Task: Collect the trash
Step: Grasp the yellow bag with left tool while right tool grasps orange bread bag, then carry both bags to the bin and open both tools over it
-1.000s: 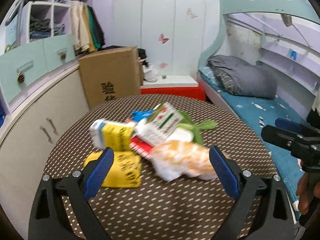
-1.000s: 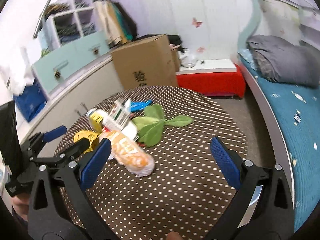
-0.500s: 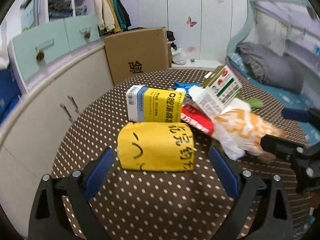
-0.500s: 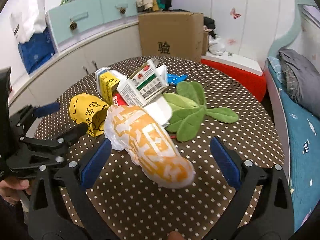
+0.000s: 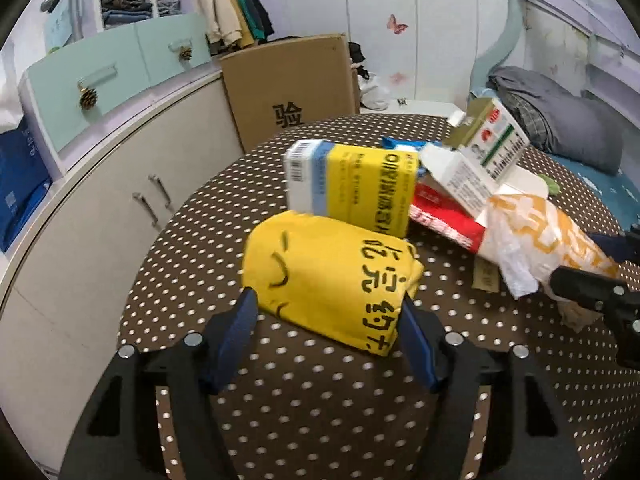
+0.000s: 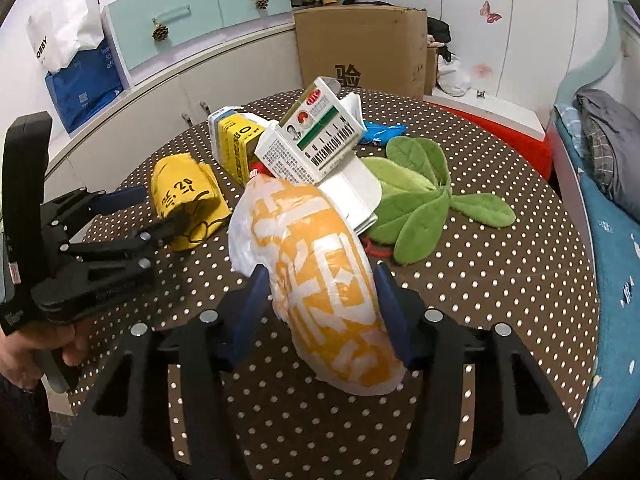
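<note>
The left tongs (image 5: 326, 320) sit at 6 o'clock in the left wrist view, their blue fingers (image 5: 236, 330) closed in on the near end of a yellow packet (image 5: 332, 276) with black lettering; both pads touch its sides, and the packet lies on the round polka-dot bench (image 5: 320, 400). At 12 o'clock from the packet, touching it, stands a yellow and blue carton (image 5: 352, 188), tilted. At 2 o'clock from the packet a red packet (image 5: 444, 220) lies under a white medicine box (image 5: 480, 160).

The right tongs (image 6: 320, 308) grip an orange and white plastic bag (image 6: 316, 272) around its middle, one blue finger (image 6: 250, 312) pressed to each side; the bag's near end hangs over the tongs toward 6 o'clock, while its far end leans against the pile. In the right wrist view the white medicine box (image 6: 316, 144) stands tilted at 12 o'clock from the bag, with the yellow and blue carton (image 6: 236, 144) at 11 o'clock. A green plush leaf toy (image 6: 420, 196) spreads at 2 o'clock on the bench (image 6: 500, 280), and a blue wrapper (image 6: 380, 132) lies beyond it near 1 o'clock. The left tongs (image 6: 160, 216) show at 9 o'clock, closed on the yellow packet (image 6: 184, 196). A cardboard box (image 6: 360, 44) stands behind the bench at 12 o'clock.
</note>
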